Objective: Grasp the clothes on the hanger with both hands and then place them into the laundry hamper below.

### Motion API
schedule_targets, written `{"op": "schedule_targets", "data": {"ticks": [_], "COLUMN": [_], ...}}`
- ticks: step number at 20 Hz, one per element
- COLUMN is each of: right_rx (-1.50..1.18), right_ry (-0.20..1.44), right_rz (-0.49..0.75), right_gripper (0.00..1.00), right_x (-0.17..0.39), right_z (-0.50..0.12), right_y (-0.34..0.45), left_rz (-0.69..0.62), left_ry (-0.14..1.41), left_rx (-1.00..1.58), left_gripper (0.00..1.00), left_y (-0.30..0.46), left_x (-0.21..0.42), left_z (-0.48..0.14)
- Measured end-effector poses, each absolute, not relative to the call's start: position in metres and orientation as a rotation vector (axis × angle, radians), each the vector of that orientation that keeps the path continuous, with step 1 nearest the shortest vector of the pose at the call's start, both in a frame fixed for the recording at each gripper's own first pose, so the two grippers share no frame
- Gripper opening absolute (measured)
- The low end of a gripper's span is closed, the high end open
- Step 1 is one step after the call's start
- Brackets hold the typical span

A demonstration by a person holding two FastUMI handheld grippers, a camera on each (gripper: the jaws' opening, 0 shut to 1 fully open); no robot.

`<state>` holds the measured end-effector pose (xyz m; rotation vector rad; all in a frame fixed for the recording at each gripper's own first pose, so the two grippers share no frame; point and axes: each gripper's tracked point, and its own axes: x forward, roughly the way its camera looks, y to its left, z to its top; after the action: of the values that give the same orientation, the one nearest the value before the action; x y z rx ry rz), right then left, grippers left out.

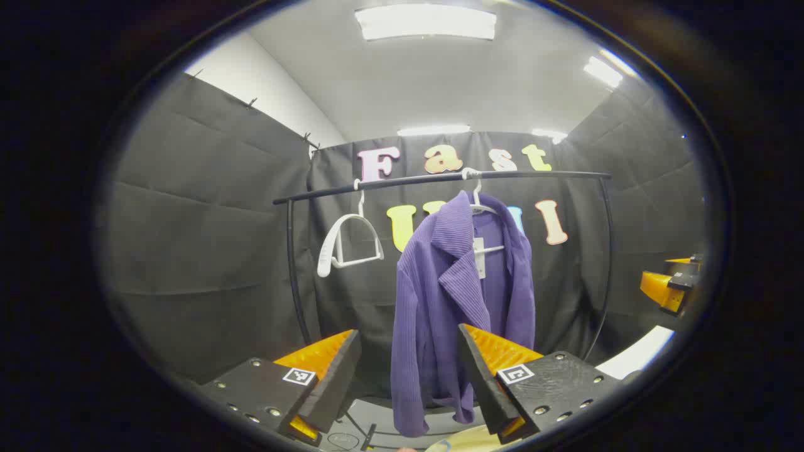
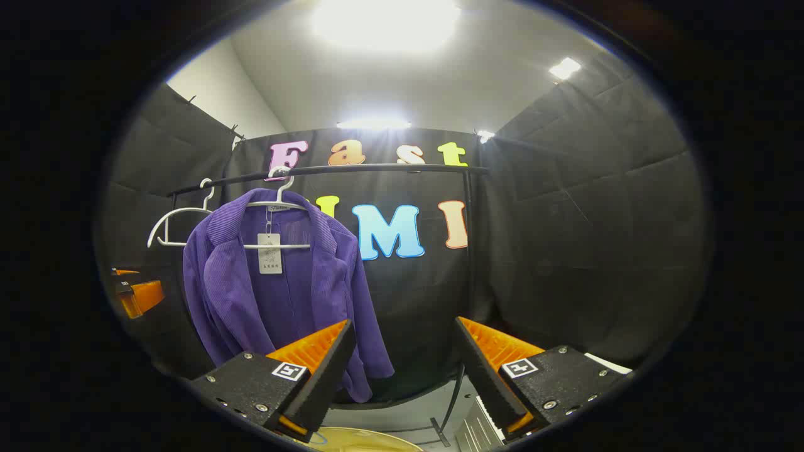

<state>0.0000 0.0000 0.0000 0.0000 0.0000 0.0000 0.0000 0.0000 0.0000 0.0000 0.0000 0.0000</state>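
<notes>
A purple ribbed jacket (image 1: 452, 301) hangs on a white hanger (image 1: 480, 204) from the black rail (image 1: 440, 179), a paper tag at its collar. My left gripper (image 1: 408, 370) is open, some way short of the jacket, whose lower half shows between the fingers. In the right gripper view the jacket (image 2: 270, 295) hangs at the left on its hanger (image 2: 279, 201); my right gripper (image 2: 405, 364) is open, aimed to the right of it. A pale round rim, perhaps the hamper (image 2: 358, 436), shows at the bottom edge. The other gripper appears at far right (image 1: 669, 285) and far left (image 2: 135, 292).
An empty white hanger (image 1: 345, 242) hangs on the rail left of the jacket. The rack's curved black side posts (image 1: 295, 282) reach the floor. Black cloth walls close in on all sides. A white object (image 2: 480, 427) lies on the floor at lower right.
</notes>
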Motion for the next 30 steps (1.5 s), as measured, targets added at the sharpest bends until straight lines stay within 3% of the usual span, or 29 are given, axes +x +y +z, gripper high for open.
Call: {"op": "schedule_targets", "data": {"ticks": [19,21,24,25,28,29,30], "right_rx": [-0.024,-0.024,-0.033,-0.035,-0.032,-0.029,-0.026], "right_ry": [-0.024,-0.028,-0.047,-0.051,-0.067,-0.068,-0.068], "right_rz": [-0.007,-0.004,0.000,0.004,0.007,0.006,0.007], "right_gripper": [0.97,0.96,0.97,0.97,0.97,0.97,0.97], "right_x": [0.006,0.008,0.010,0.012,0.016,0.018,0.019], "right_z": [0.011,0.016,0.026,0.029,0.038,0.039,0.040], "right_y": [0.011,0.017,0.026,0.030,0.041,0.044,0.048], "left_rz": [-0.002,-0.003,-0.019,-0.028,-0.052,-0.061,-0.074], "left_ry": [-0.017,-0.027,-0.028,-0.029,-0.059,-0.068,-0.074], "left_rx": [0.004,0.009,0.001,-0.008,-0.031,-0.037,-0.045], "left_gripper": [0.89,0.84,0.94,0.89,0.89,0.94,0.89], "left_y": [0.009,0.011,0.012,0.012,0.011,0.009,0.007], "left_x": [0.005,0.006,0.011,0.013,0.016,0.017,0.019], "left_z": [0.003,0.007,0.011,0.013,0.024,0.029,0.031]}}
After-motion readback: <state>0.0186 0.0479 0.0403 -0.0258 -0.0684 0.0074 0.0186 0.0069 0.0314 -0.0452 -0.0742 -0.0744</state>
